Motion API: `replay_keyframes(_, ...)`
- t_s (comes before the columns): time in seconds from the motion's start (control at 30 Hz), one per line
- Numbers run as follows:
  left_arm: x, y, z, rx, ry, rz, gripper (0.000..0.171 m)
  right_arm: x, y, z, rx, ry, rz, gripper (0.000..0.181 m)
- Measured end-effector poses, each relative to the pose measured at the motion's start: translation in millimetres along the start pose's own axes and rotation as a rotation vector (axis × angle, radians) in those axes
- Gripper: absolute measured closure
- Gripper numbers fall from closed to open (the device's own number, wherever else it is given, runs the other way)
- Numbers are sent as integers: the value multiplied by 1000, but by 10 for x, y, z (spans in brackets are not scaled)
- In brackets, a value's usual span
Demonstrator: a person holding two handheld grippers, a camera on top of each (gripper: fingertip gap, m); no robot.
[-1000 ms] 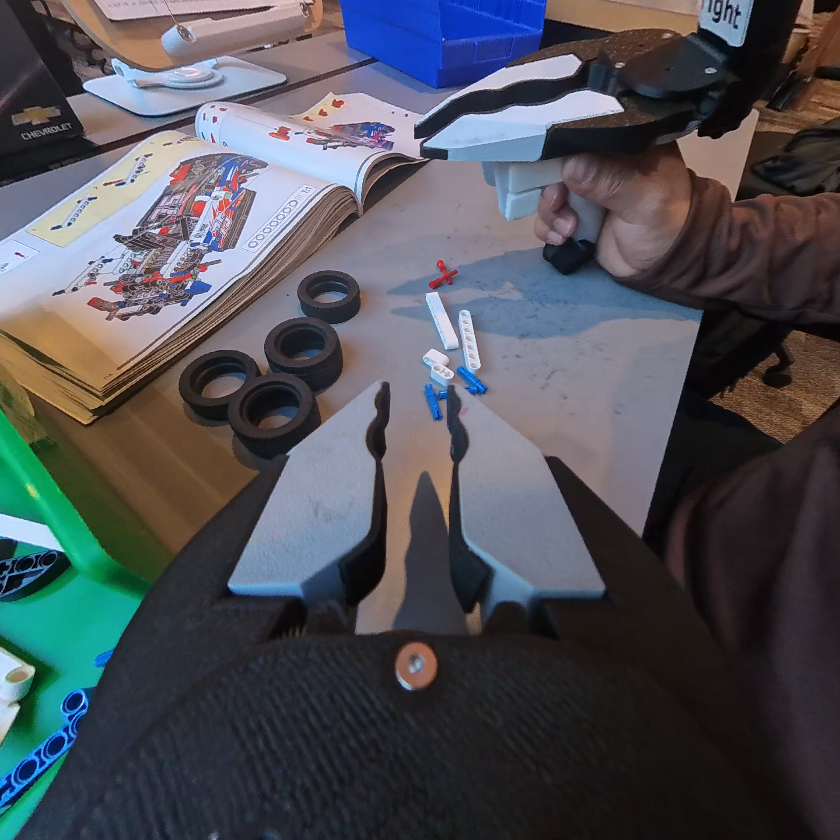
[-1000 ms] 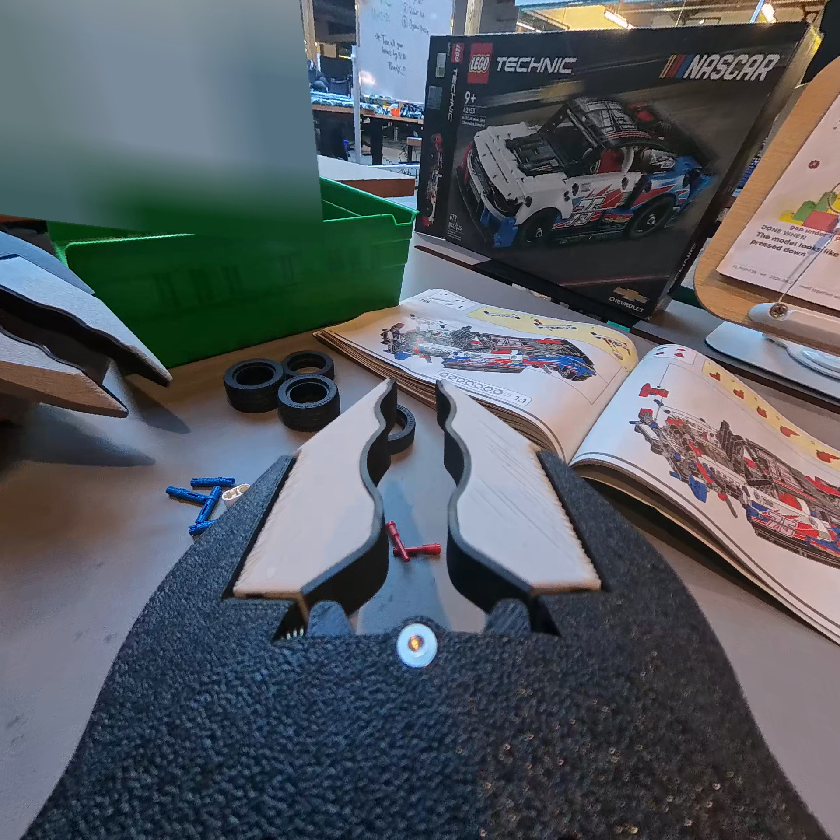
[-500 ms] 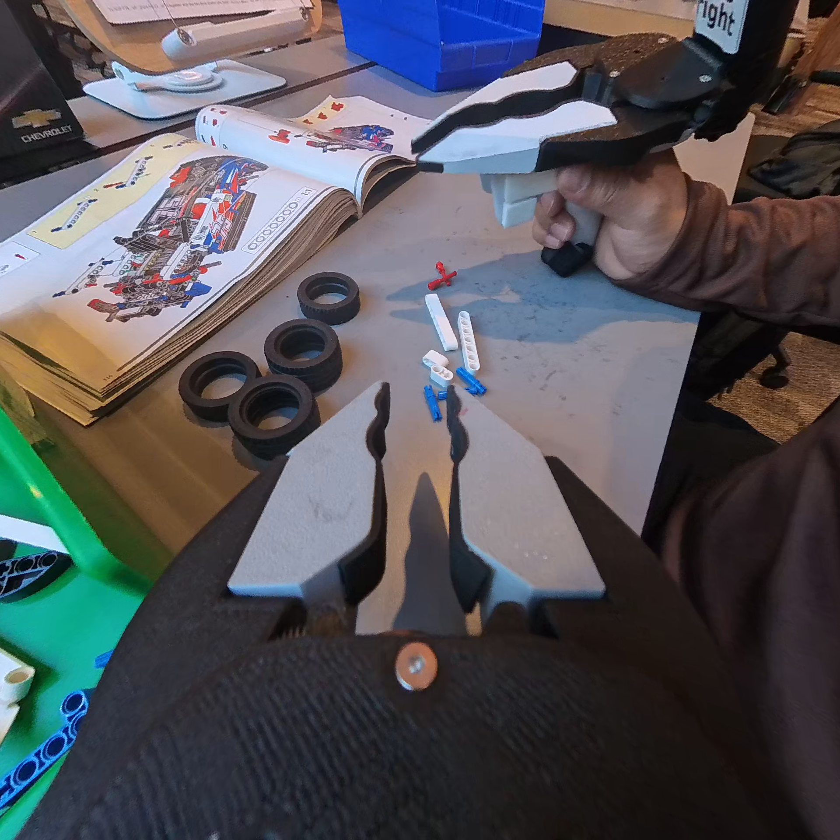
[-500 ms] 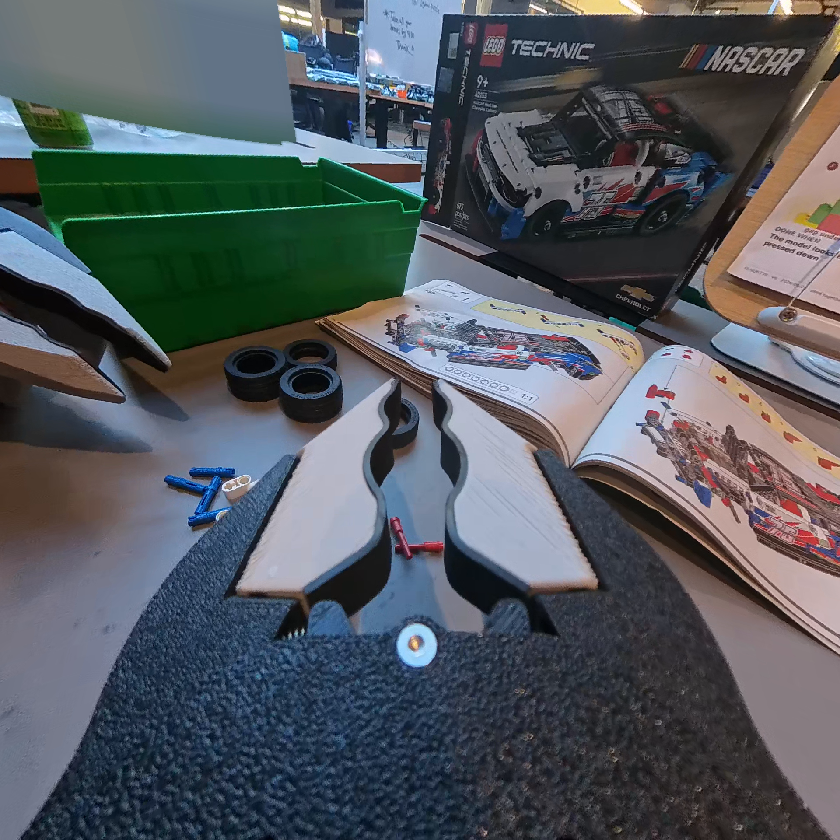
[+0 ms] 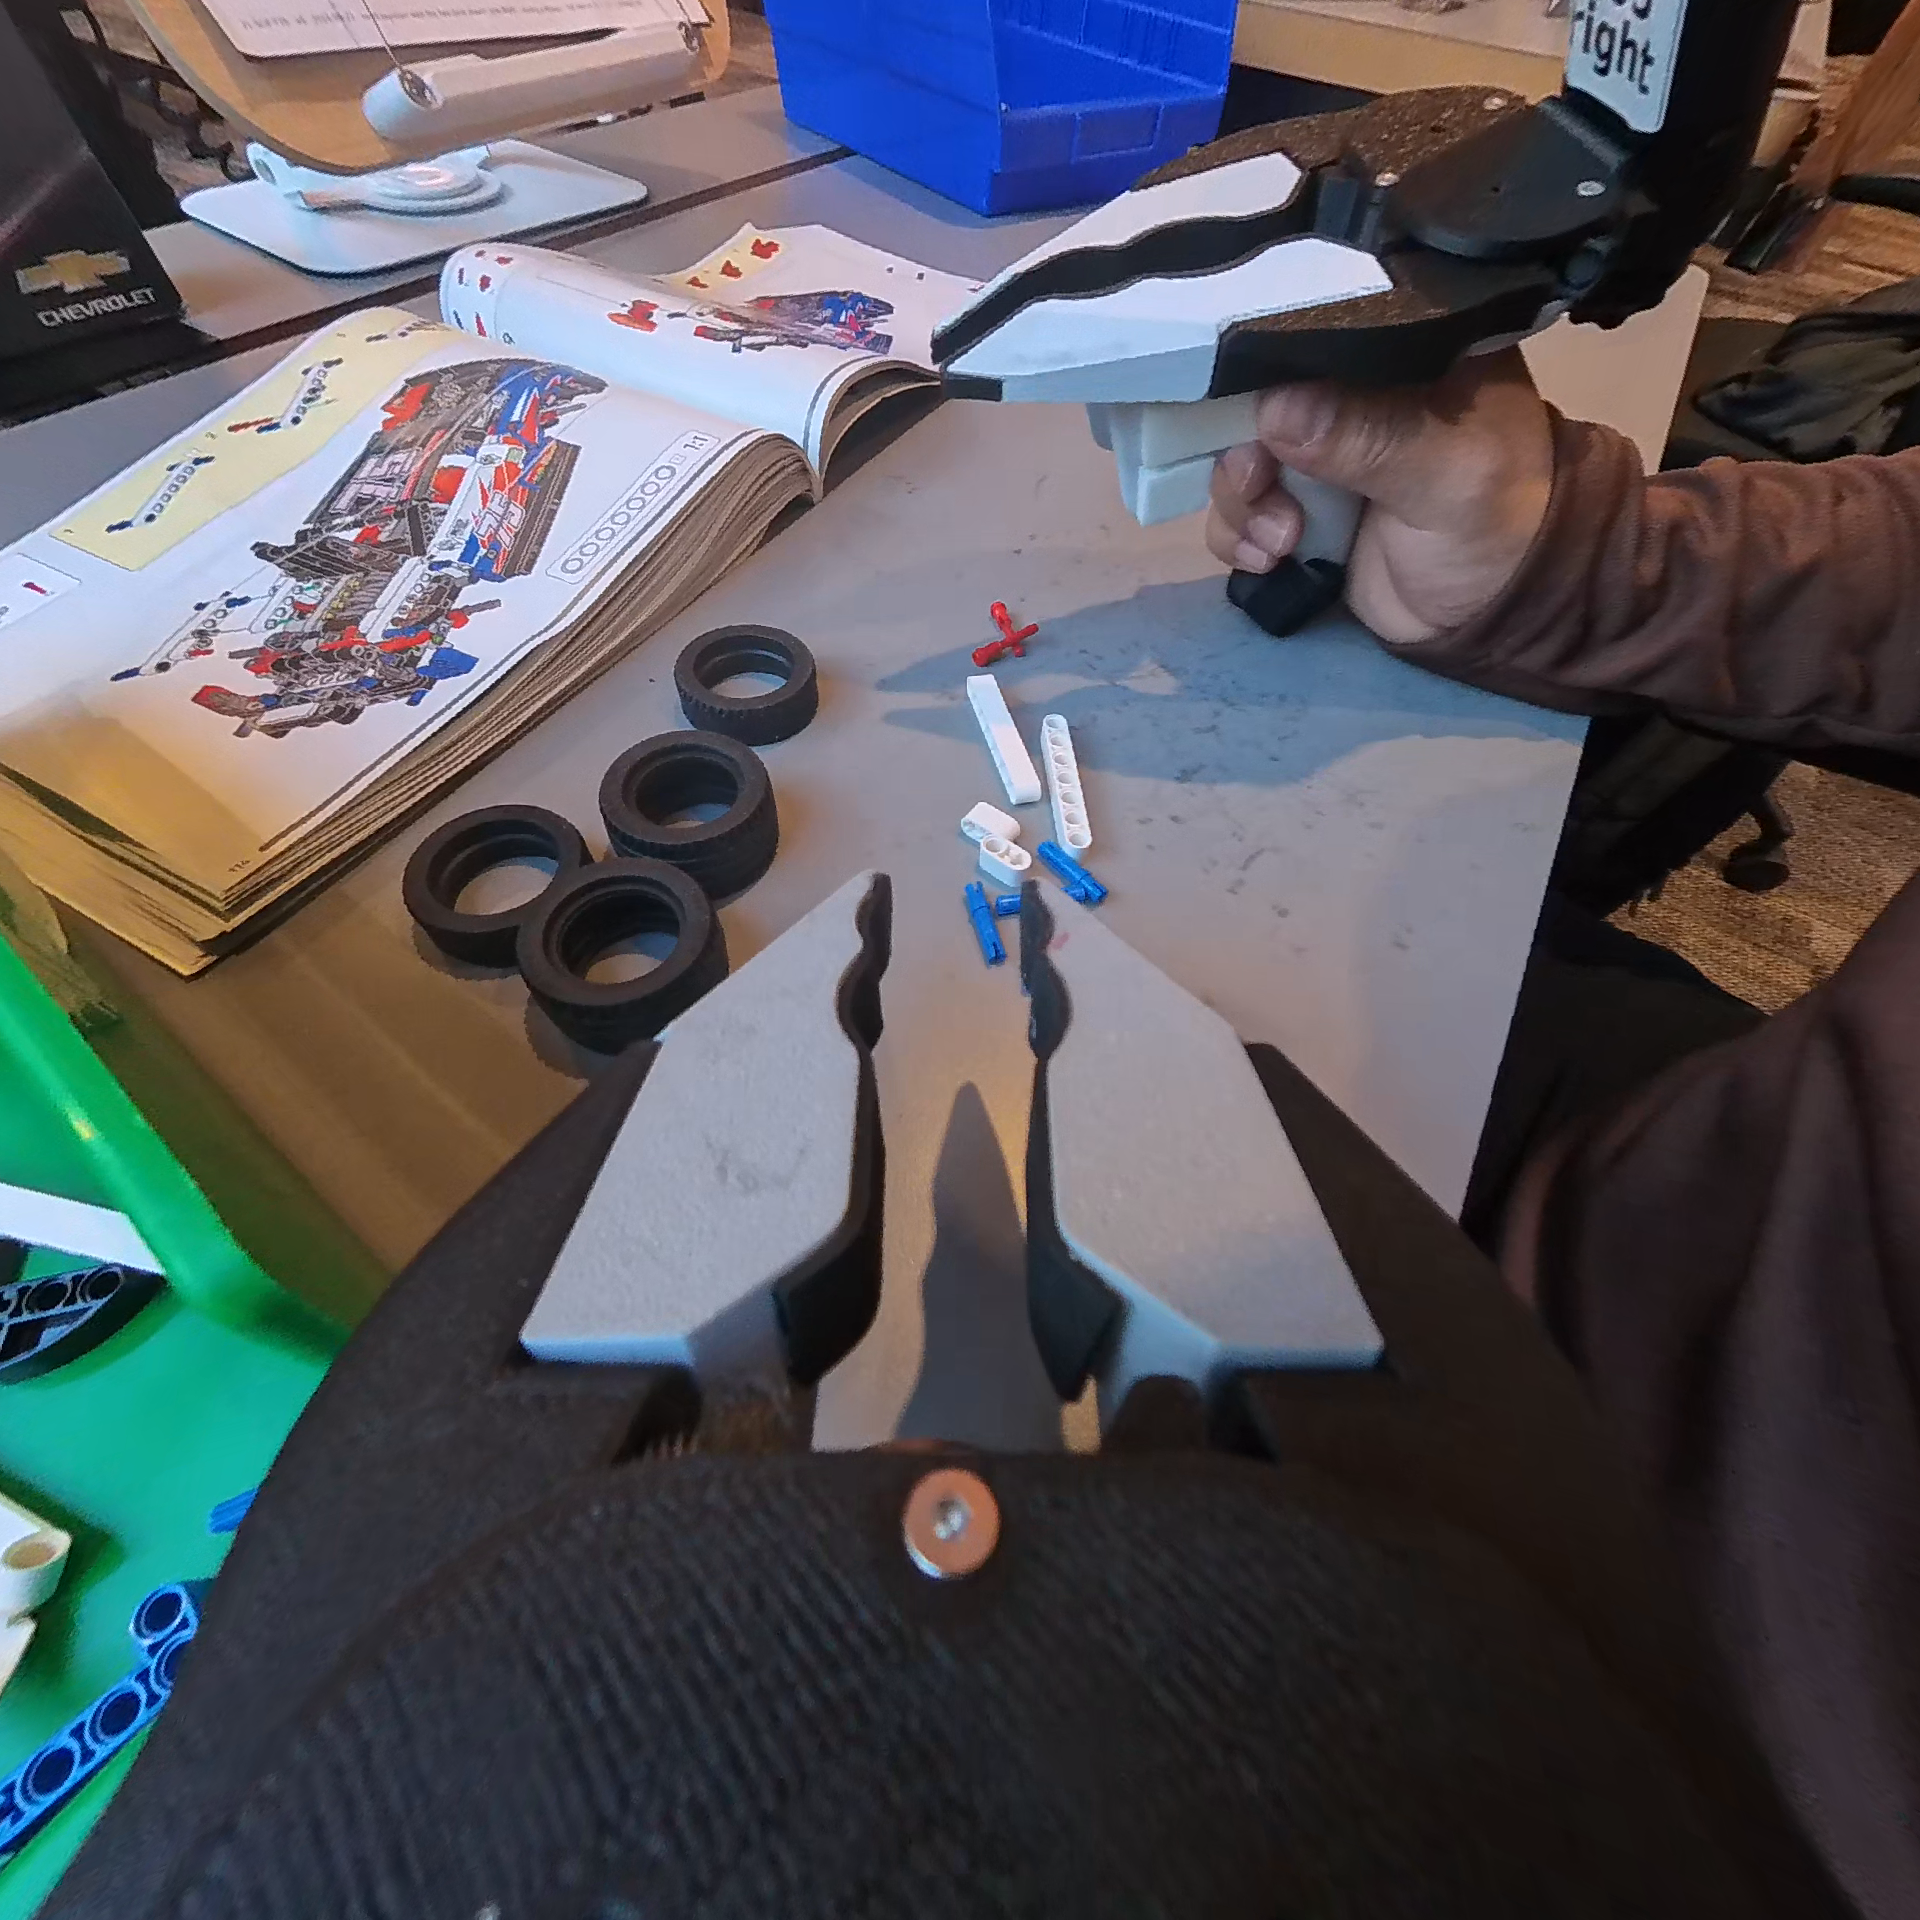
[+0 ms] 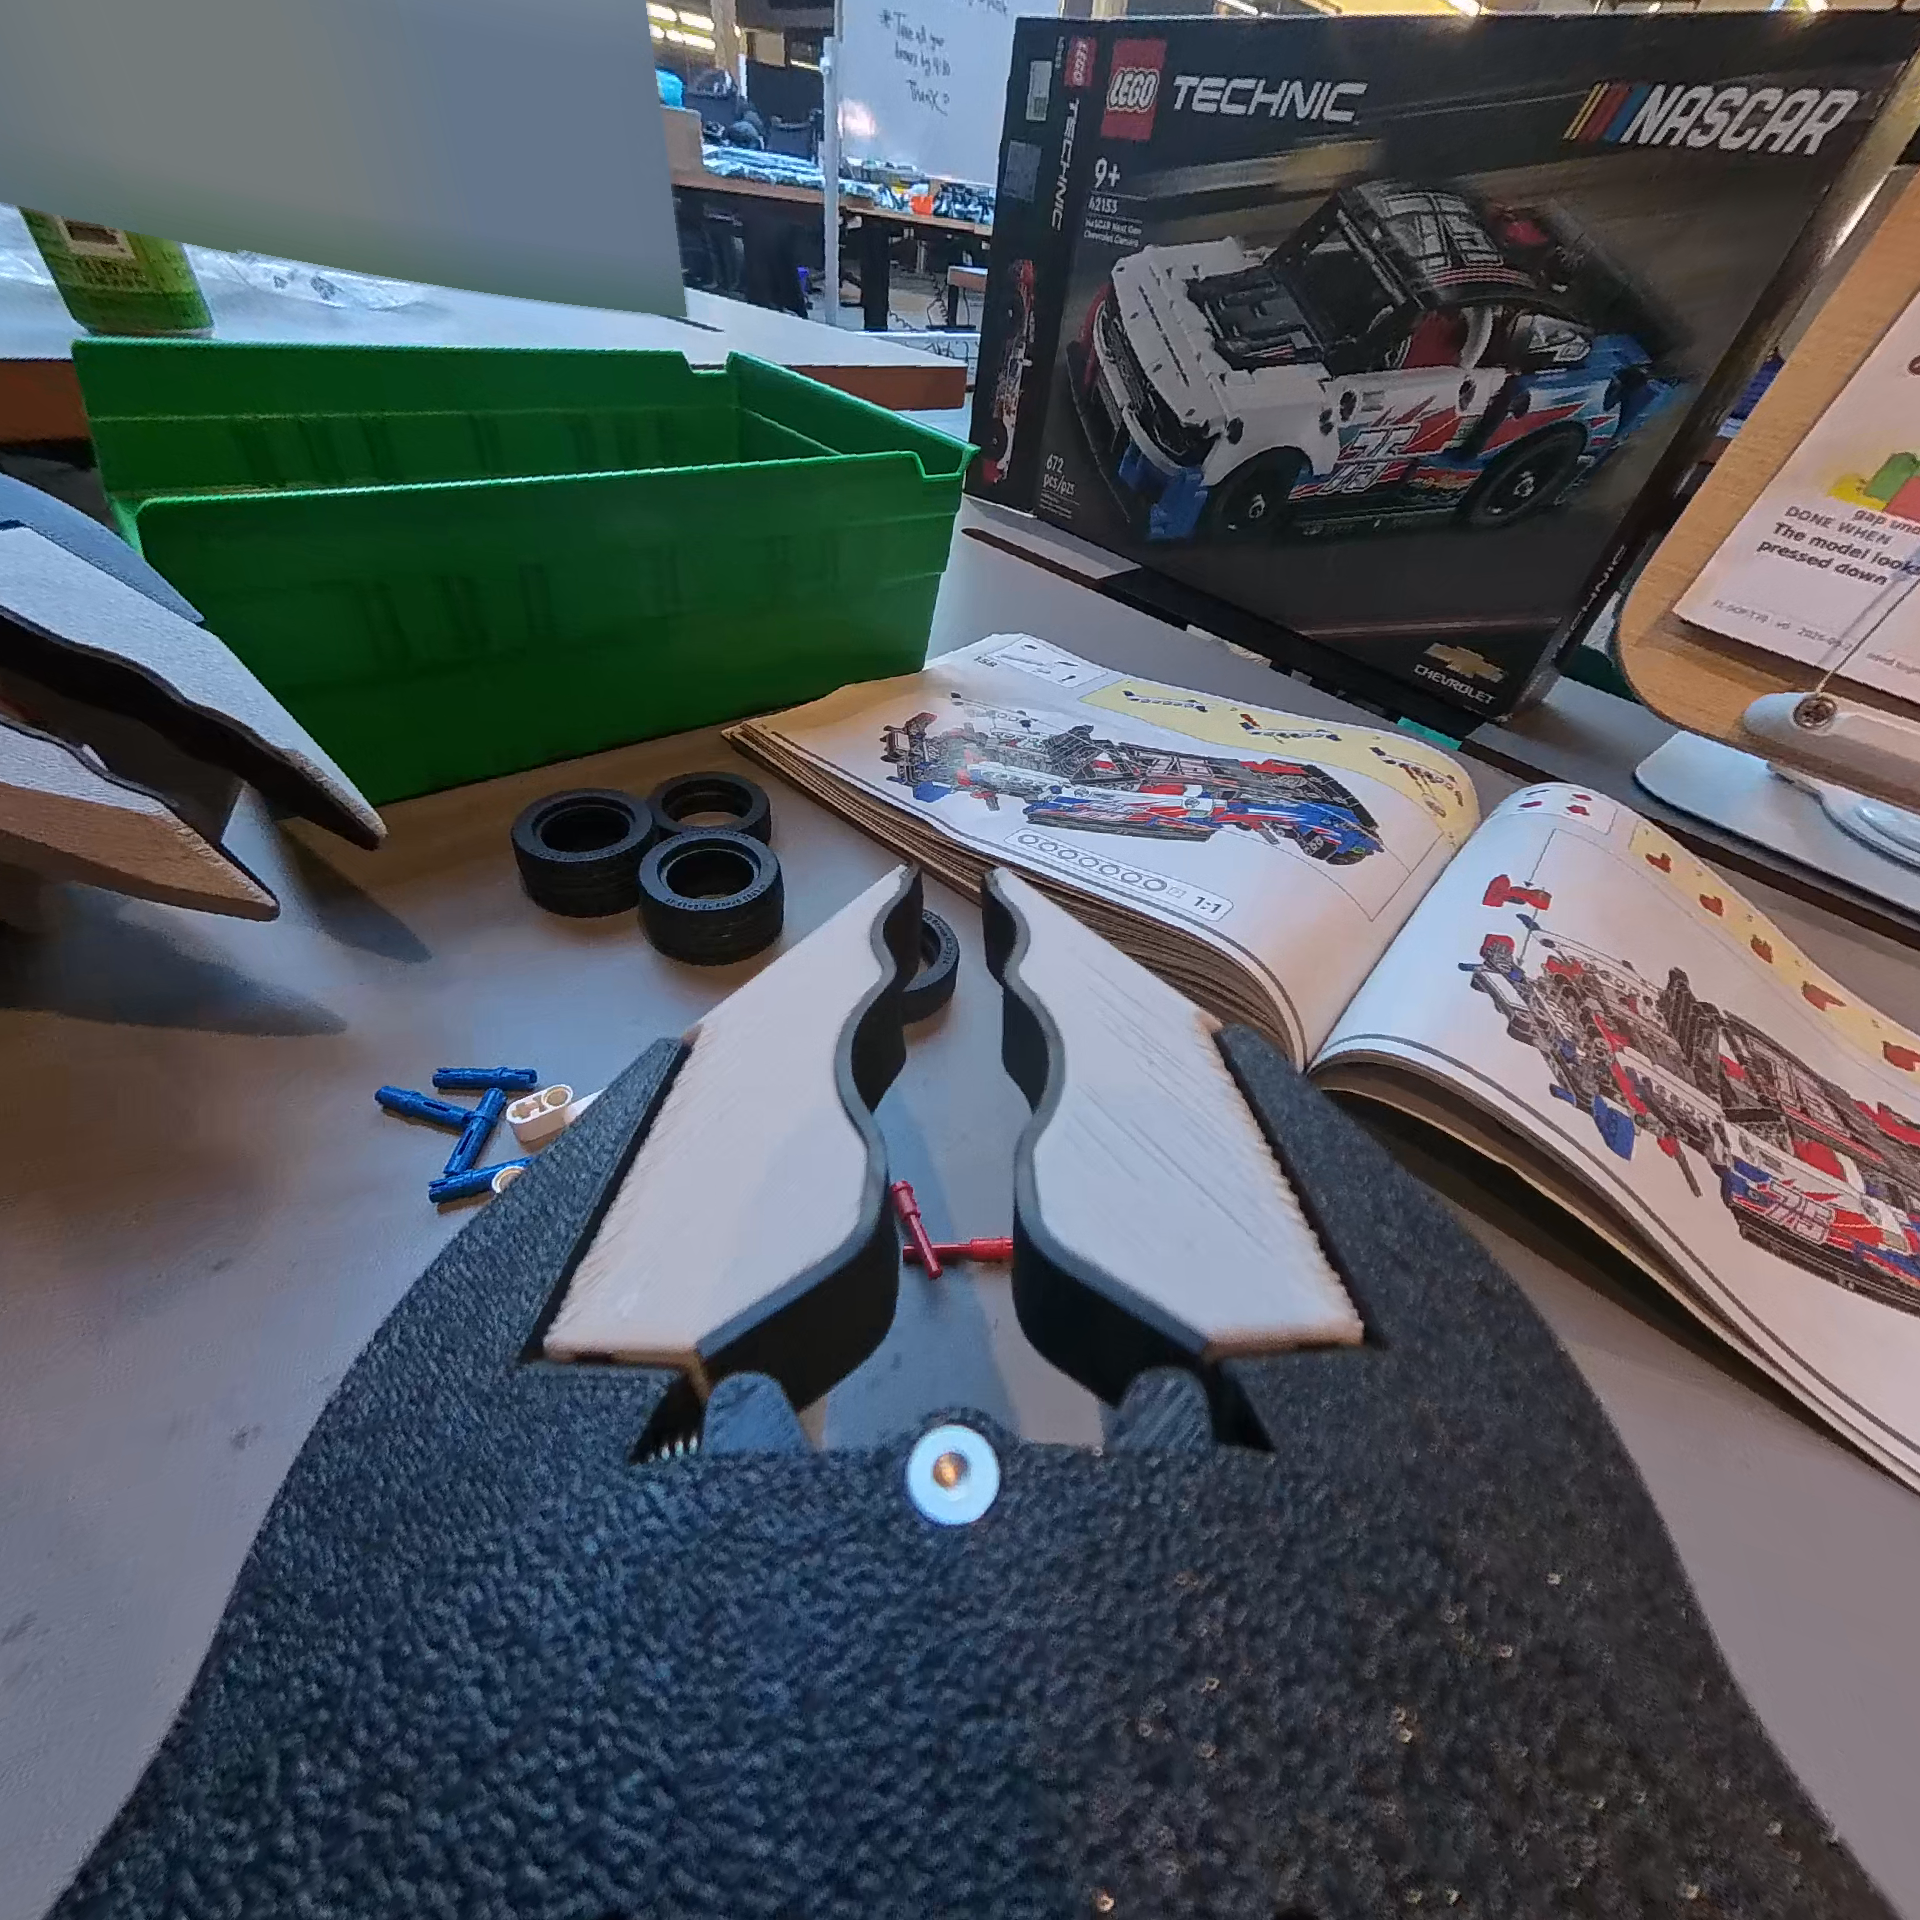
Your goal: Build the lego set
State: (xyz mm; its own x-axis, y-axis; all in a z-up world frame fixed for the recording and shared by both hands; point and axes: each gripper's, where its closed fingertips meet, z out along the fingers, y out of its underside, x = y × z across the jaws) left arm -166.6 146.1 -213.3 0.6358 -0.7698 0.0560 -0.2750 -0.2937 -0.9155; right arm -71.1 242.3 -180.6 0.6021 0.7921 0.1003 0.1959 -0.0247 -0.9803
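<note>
Loose parts lie on the grey table: a red cross-shaped piece (image 5: 1003, 634), two long white beams (image 5: 1006, 740), two short white beams (image 5: 994, 834), several blue pins (image 5: 1070, 869) and several black tyres (image 5: 686, 800). My left gripper (image 5: 956, 899) is open and empty, hovering just short of the blue pins. My right gripper (image 6: 951, 888) is open and empty above the red piece (image 6: 940, 1242), which shows between its fingers. The right gripper also shows in the left wrist view (image 5: 951, 358), held by a hand. The tyres (image 6: 712, 894) and pins (image 6: 457, 1117) lie to its left.
An open instruction booklet (image 6: 1247, 904) lies right of the tyres, with the set's box (image 6: 1403, 364) standing behind it. A green bin (image 6: 520, 582) stands at the left and a blue bin (image 5: 997, 83) at the far side. A card stand (image 6: 1818, 727) is at the right. My right fingertips sit around 15 centimetres from my left ones.
My right gripper has dipped a little and tilted slightly over the red piece. My left gripper has not moved. Both stay open and empty.
</note>
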Motion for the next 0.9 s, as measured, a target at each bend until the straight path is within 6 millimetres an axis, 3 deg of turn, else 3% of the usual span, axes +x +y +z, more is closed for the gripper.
replay_keyframes(0.17, 0, 4, 3, -3, 2, -3, 149, -33, -2, -3, 2, -16, -12, 180)
replay_keyframes(0.9, -3, 7, 7, -8, 4, -6, 149, -39, 9, 7, -5, -19, -16, 180)
